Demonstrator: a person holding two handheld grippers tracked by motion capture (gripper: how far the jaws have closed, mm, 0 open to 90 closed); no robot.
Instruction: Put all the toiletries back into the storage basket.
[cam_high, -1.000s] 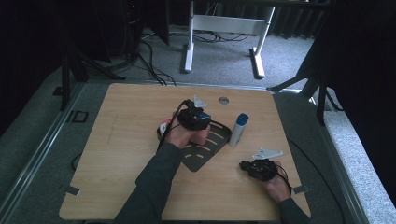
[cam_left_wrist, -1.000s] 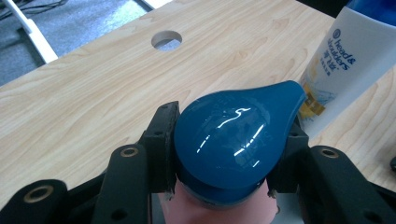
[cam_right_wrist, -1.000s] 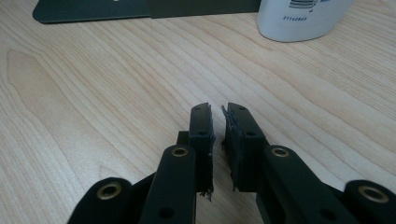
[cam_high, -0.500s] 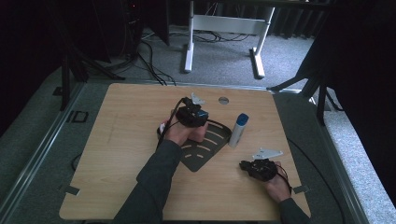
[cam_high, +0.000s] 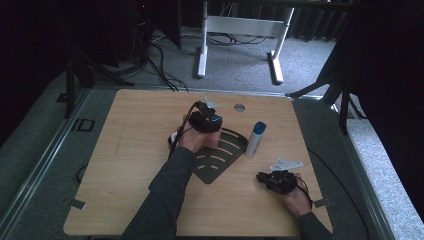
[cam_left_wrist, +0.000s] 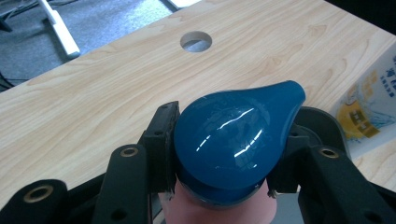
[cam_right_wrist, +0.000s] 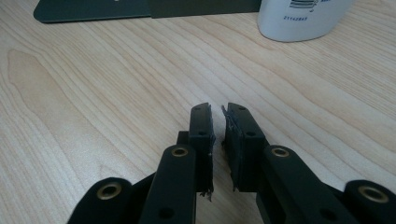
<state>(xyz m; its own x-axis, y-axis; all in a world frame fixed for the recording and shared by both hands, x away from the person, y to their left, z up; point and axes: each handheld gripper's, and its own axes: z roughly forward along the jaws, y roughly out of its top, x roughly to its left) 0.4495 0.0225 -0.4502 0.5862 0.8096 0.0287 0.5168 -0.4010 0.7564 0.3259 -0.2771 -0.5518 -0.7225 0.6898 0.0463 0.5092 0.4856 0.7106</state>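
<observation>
A pink bottle with a blue cap (cam_left_wrist: 233, 140) sits between the jaws of the left hand-held gripper (cam_high: 206, 121). The jaws press on both sides of the blue cap, so the gripper is holding the bottle. In the high view, the pink bottle (cam_high: 214, 140) is near the middle of the bench (cam_high: 130, 150), at the far edge of a dark flat mat (cam_high: 220, 160) with curved slots. In that view it is hard to tell if the bottle touches the mat.

Just to the right of the mat stands a white bottle with a blue top (cam_high: 255, 139). It stands upright on the wood. Behind it, near the far edge of the bench, is a small round hole (cam_high: 239, 107).

The right hand-held gripper (cam_high: 278, 180) is low on the bench near the right front corner, well apart from the bottles. Its jaws are almost closed, with just a thin gap between them, and nothing is in them. In the right gripper view, the white bottle's base (cam_right_wrist: 303, 18) and the edge of the mat (cam_right_wrist: 140, 9) show farther off.
</observation>
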